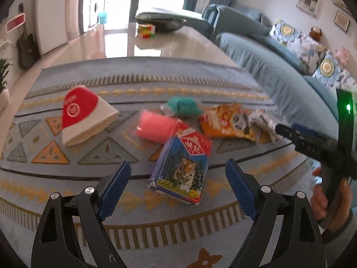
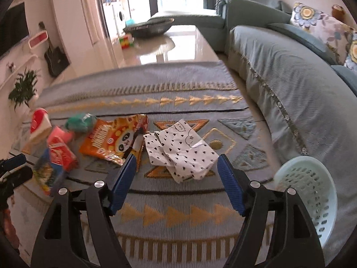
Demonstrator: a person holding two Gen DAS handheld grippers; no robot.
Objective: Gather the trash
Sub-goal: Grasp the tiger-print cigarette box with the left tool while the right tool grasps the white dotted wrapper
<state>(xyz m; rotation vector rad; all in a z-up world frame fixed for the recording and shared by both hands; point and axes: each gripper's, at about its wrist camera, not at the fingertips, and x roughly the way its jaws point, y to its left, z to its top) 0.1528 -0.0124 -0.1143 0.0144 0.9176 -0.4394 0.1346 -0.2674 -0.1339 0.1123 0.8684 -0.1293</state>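
On the rug (image 2: 178,218), crumpled spotted paper (image 2: 180,154), judged light and soft, lies before the wide-open, empty right gripper (image 2: 176,174), best pinched mid-bundle; the left gripper (image 1: 177,178) is likewise spread empty.

Everything is lying on the rug (image 2: 178,214). The tiger box (image 1: 180,172) is sitting just ahead of the left tongs (image 1: 178,172), between its spread fingers, its far end leaning on the tissue pack (image 1: 154,126). The paper cup (image 1: 82,116) is lying ahead to the left, the snack bag (image 1: 225,120) ahead to the right. The crumpled paper (image 2: 180,150) is lying just ahead of the right tongs (image 2: 176,167), with the basket (image 2: 310,192) standing to their right against the sofa (image 2: 290,84).
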